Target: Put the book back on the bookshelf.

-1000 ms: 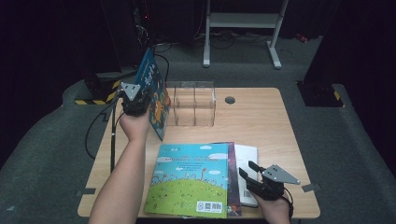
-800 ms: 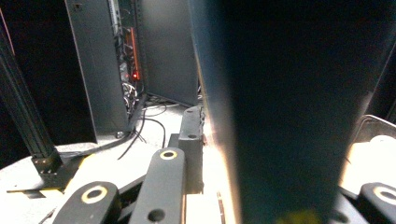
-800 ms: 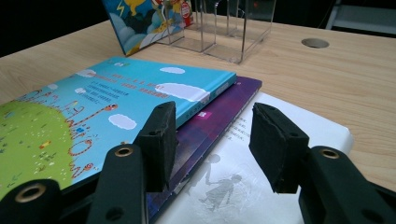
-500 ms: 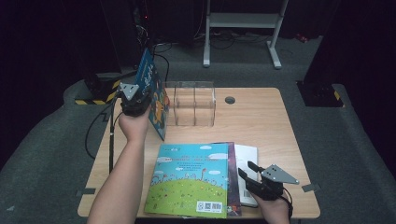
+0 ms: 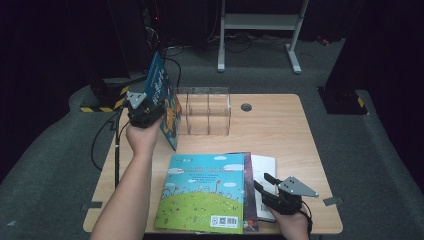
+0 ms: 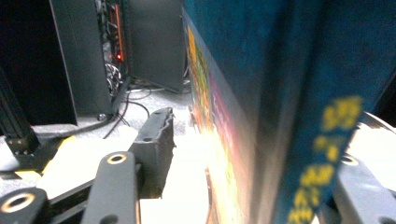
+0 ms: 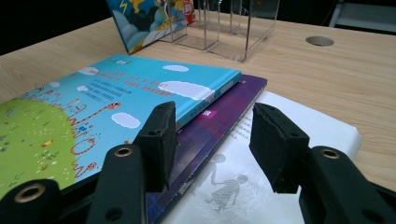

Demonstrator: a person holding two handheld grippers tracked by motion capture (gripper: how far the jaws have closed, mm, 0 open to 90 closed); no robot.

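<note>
A blue picture book (image 5: pixel 162 95) stands on edge, tilted, just left of a clear acrylic organizer (image 5: pixel 207 112). My left gripper (image 5: pixel 150 102) is at its near edge. In the left gripper view the book (image 6: pixel 280 70) sits between the jaws, and the left pad (image 6: pixel 156 140) stands clear of the cover. The jaws have just been opening. My right gripper (image 5: pixel 261 180) hovers open over a flat stack at the front right, with nothing between its jaws. The stack holds a green-and-blue book (image 7: pixel 93 107), a purple book (image 7: pixel 224 107) and a white book (image 7: pixel 317 121).
The wooden table (image 5: pixel 280 130) has a round cable hole (image 5: pixel 245 107) behind the organizer's right side. A metal stand (image 5: pixel 260 22) and dark equipment stand on the floor beyond the table. A cable (image 5: pixel 102 140) trails off the table's left edge.
</note>
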